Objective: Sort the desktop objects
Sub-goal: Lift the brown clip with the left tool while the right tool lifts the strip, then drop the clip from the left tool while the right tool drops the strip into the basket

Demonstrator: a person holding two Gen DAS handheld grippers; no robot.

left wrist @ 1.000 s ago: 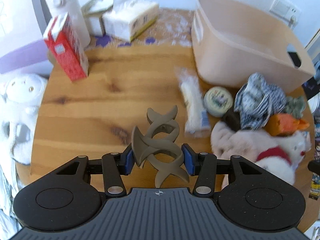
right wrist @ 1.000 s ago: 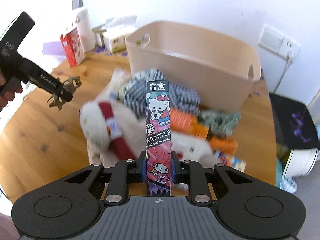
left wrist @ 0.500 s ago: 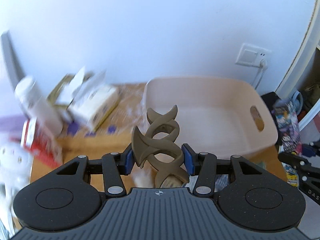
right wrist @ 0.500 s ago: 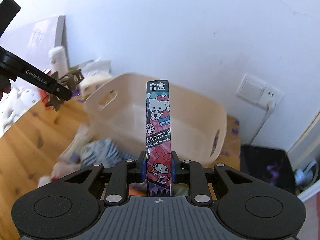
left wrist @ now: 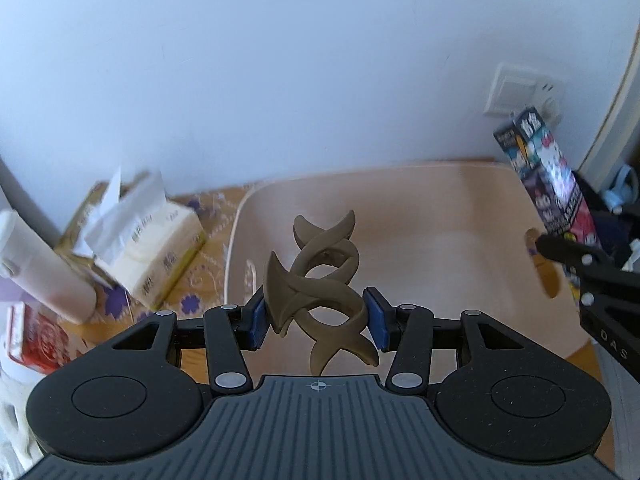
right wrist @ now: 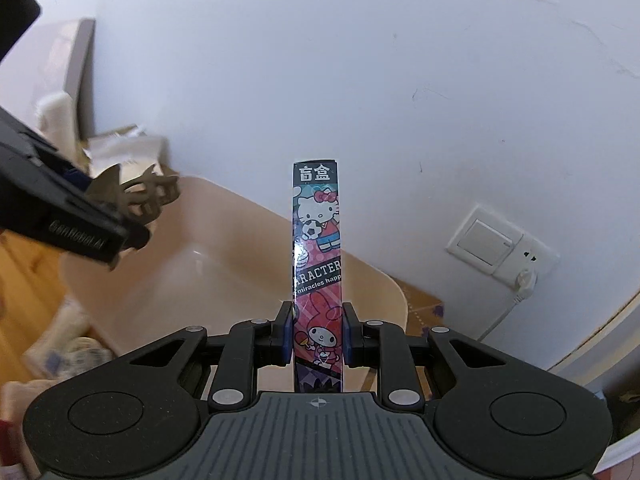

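Left claw [left wrist: 316, 316]: clamps brown hair clip [left wrist: 320, 280] above beige bin [left wrist: 440, 248]. Right claw [right wrist: 316, 332]: pinches tall blind box [right wrist: 318, 264] over bin's rim. Risk: claws close together; clip may snag, box may tip outside.
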